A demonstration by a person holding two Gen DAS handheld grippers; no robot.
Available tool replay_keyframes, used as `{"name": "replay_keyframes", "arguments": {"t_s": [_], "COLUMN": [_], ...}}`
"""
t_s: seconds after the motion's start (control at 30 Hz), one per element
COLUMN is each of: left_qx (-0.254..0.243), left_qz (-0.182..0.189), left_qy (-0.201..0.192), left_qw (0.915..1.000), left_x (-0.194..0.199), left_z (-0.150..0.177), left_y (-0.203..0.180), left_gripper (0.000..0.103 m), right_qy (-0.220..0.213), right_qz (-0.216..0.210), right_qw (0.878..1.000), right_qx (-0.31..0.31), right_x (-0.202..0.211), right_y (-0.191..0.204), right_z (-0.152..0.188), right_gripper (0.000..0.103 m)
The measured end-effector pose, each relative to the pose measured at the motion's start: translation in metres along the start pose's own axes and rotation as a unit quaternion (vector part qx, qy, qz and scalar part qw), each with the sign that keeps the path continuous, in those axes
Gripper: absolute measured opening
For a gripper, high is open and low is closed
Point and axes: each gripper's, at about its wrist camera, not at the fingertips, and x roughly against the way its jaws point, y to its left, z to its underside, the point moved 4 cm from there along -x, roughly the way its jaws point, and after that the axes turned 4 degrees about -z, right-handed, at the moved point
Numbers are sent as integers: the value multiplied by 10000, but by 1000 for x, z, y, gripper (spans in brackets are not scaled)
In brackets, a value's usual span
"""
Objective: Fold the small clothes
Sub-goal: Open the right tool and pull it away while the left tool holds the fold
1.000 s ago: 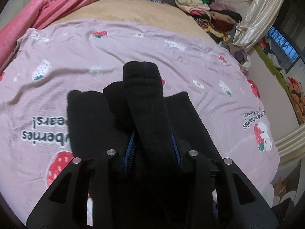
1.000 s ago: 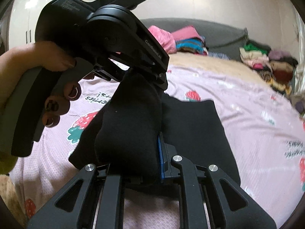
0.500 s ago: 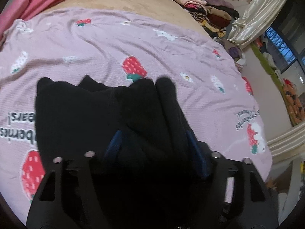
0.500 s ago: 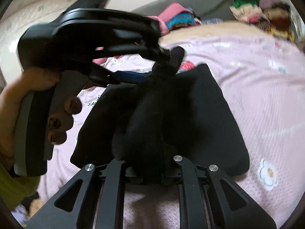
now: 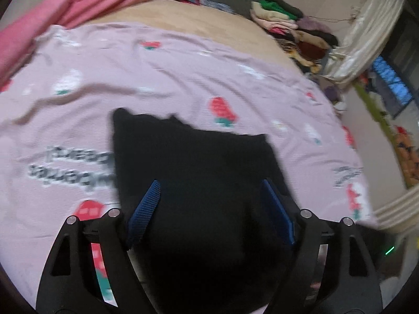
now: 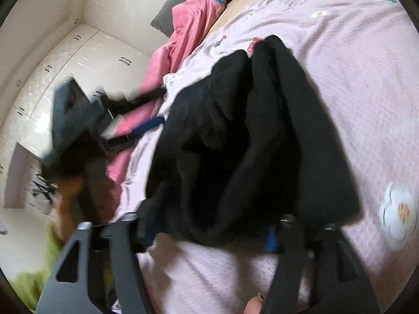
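Here, a black knitted garment (image 5: pixel 199 162) lies folded on the pink strawberry-print bedsheet (image 5: pixel 183 73) that covers the bed, roughly midway across the sheet and toward its near edge. Its upper layers are bunched into soft rolls (image 6: pixel 262 120) running along its length, and the far corners rest flat on the sheet.

The left tool (image 5: pixel 209 196), with blue textured pads (image 5: pixel 146 209), hangs over the near part of the garment. Its jaws have just been opening and now stand wide apart. Black fabric fills the space between the pads, but the pads do not press on it.

The right tool (image 6: pixel 209 225) sits at the near edge of the garment, from the opposite side. Its jaws have just been opening as well and now stand spread, with the bunched edge of the garment lying between them, released. In the right wrist view the left tool (image 6: pixel 86 120) appears blurred beside the garment, held by a hand (image 6: pixel 73 191) with a green sleeve (image 6: pixel 39 274) behind it.

A pink fleece blanket (image 5: pixel 73 7) is heaped along the far left edge of the bed. A stack of folded multicoloured clothes (image 5: pixel 293 28) stands at the far right corner, and a cream curtain (image 5: pixel 366 26) hangs beyond it. White cupboard doors (image 6: pixel 65 60) line the wall past the left side of the bed.
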Motion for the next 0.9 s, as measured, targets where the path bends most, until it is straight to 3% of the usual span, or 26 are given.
{"name": "replay_keyframes", "arguments": {"t_s": [0.27, 0.37, 0.6, 0.63, 0.73, 0.9], "left_qx": [105, 133, 109, 99, 49, 12], "left_qz": [-213, -177, -77, -93, -153, -52], "left_qy": [82, 111, 135, 137, 164, 82], "left_qw": [9997, 9997, 9998, 9998, 9997, 10000], "left_x": [-1, -2, 1, 0, -3, 3], "left_z": [26, 32, 37, 37, 37, 35], "left_y": [27, 31, 31, 30, 28, 19], "left_gripper": [71, 71, 71, 71, 72, 72], "right_qy": [253, 257, 509, 593, 635, 345], "right_qz": [246, 955, 934, 1001, 1099, 1049], "right_qw": [9994, 9950, 9939, 9926, 9886, 9806], "right_qx": [-71, 155, 297, 355, 812, 1620], "right_x": [-22, -24, -28, -35, -48, -25], "right_y": [-1, 3, 4, 5, 11, 46], "right_z": [-61, -74, -83, -86, -91, -102], "right_gripper": [67, 55, 55, 52, 19, 16]}}
